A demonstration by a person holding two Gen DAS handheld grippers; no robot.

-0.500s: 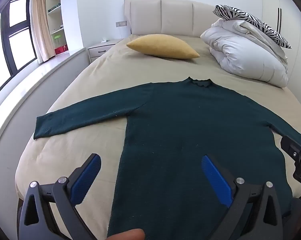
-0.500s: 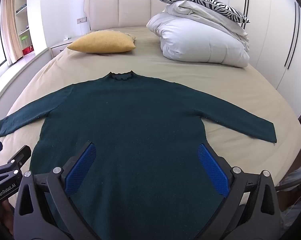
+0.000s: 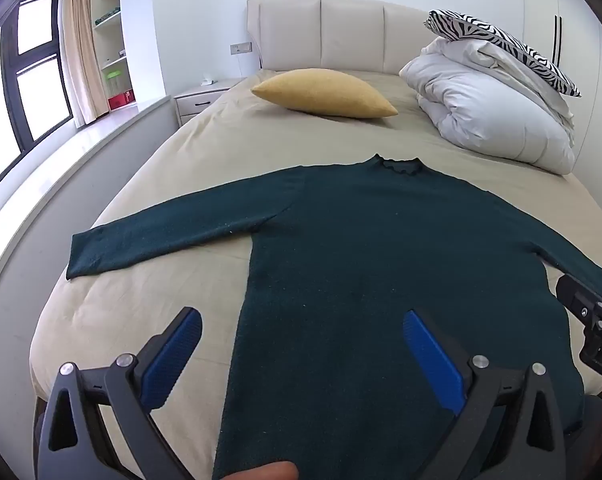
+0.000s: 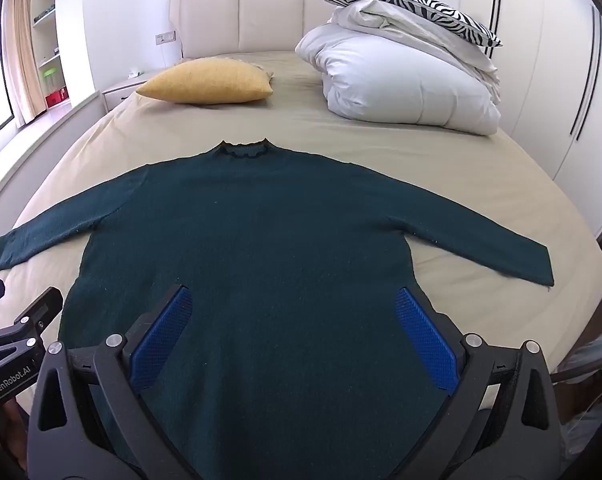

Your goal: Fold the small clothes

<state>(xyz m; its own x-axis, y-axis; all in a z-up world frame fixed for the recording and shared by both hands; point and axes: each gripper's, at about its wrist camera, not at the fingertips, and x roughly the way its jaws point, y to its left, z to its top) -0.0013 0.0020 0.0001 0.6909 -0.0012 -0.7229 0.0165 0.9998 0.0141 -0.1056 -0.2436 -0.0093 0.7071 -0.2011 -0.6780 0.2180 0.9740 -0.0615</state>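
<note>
Item: dark green long-sleeved knit sweater [image 4: 261,248] with a frilled collar [image 4: 243,149].
Location: lay on the beige bedsheet [image 4: 341,128], collar toward the headboard, hem toward the person.
Condition: spread flat, body smooth; left sleeve [image 3: 161,236] and right sleeve [image 4: 481,240] stretched out to either side.
Progress: judged unstarted; no fold showed in body or sleeves, so both sleeves and the body remained to be folded.
Left gripper [image 3: 301,356]: blue-padded jaws wide apart, nothing between them, hovering over the sweater's left hem edge.
Right gripper [image 4: 293,336]: jaws likewise wide apart, holding nothing, above the lower body.
Surroundings: mustard-yellow cushion [image 4: 209,82] near the padded cream headboard [image 4: 241,12]; bundled white duvet [image 4: 409,84] under a zebra-striped pillow [image 4: 401,4], well apart from the sweater.
</note>
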